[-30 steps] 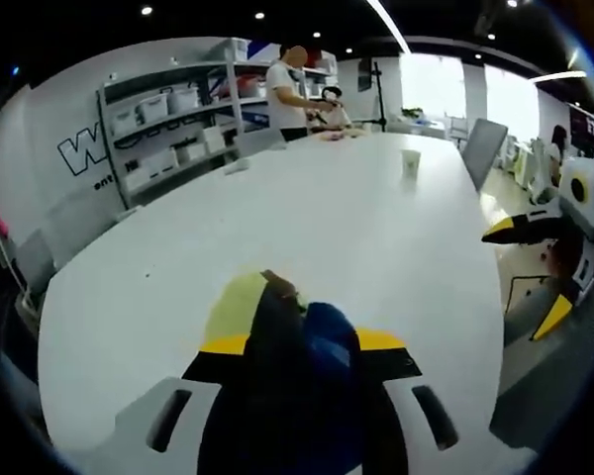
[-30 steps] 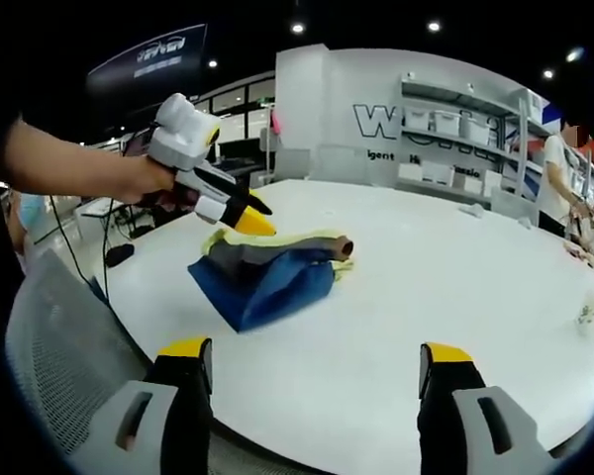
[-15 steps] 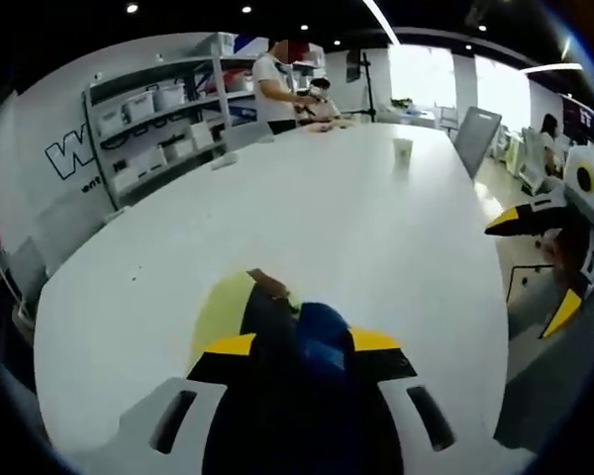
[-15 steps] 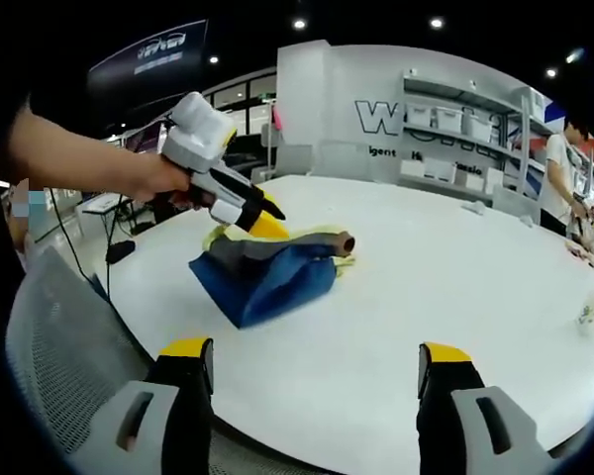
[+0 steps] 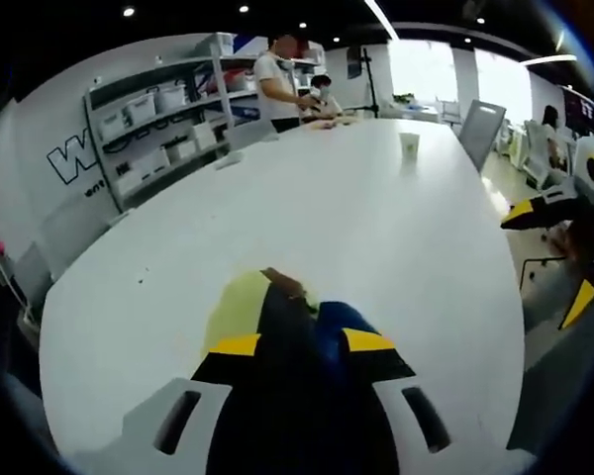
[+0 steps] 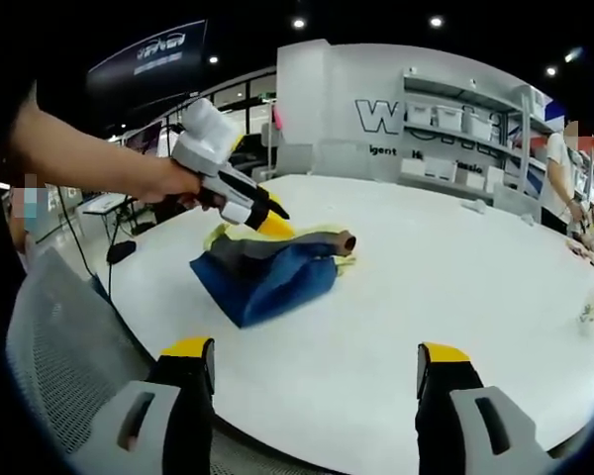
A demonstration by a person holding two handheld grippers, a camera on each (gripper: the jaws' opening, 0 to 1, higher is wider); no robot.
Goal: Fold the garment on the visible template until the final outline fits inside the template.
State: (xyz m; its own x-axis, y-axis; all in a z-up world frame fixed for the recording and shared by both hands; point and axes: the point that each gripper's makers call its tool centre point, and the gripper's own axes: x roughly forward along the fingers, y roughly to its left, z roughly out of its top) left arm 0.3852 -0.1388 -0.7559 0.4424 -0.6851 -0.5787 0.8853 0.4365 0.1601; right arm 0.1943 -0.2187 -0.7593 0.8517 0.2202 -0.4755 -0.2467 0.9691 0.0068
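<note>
A bunched garment (image 6: pixel 267 272) in blue and dark grey, with a brown cuff end (image 6: pixel 345 242), lies on the white table (image 6: pixel 455 287) over a yellow-green sheet (image 6: pixel 218 236). My left gripper (image 6: pixel 269 222), held by a hand, presses its yellow tips into the garment's upper left edge and looks shut on the cloth. In the left gripper view the garment (image 5: pixel 312 346) packs the gap between the jaws, with the yellow-green sheet (image 5: pixel 233 307) beside it. My right gripper (image 6: pixel 317 361) hovers open near the table's edge, apart from the garment. It enters the left gripper view as the right gripper (image 5: pixel 559 257).
A paper cup (image 5: pixel 409 144) stands far down the table. Shelves with bins (image 5: pixel 158 109) line the wall, and a person (image 5: pixel 282 84) works beside them. A grey chair (image 5: pixel 480 129) sits at the far end. A mesh chair back (image 6: pixel 59 336) stands close on the left.
The left gripper has shifted a little to the right along the garment's top edge while still holding it. The garment has moved only slightly, and the right gripper stays open in place.
</note>
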